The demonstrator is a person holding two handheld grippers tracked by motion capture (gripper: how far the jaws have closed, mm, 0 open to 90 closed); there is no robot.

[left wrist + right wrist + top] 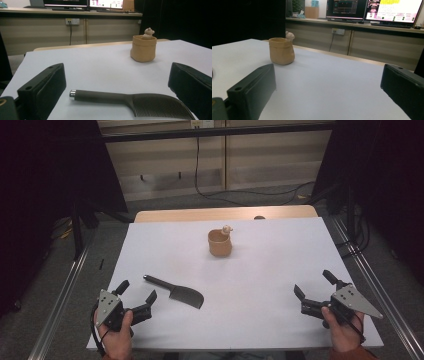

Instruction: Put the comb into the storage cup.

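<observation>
A dark comb (176,292) with a long handle lies flat on the white table (260,270), just right of my left gripper (136,291). That gripper is open, and in the left gripper view the comb (130,101) lies in front of and between the spread jaws without touching them. A tan cup (220,243) with a small animal figure on its rim stands toward the far middle of the table. My right gripper (314,284) rests open near the front right corner with nothing between its jaws. The cup (281,50) stands well ahead of it to the left.
Metal rails (65,290) run along both sides of the table. A wooden tabletop edge (225,213) shows behind the white sheet. Cables (240,192) lie on the floor beyond. Monitors (394,11) sit on a counter in the background.
</observation>
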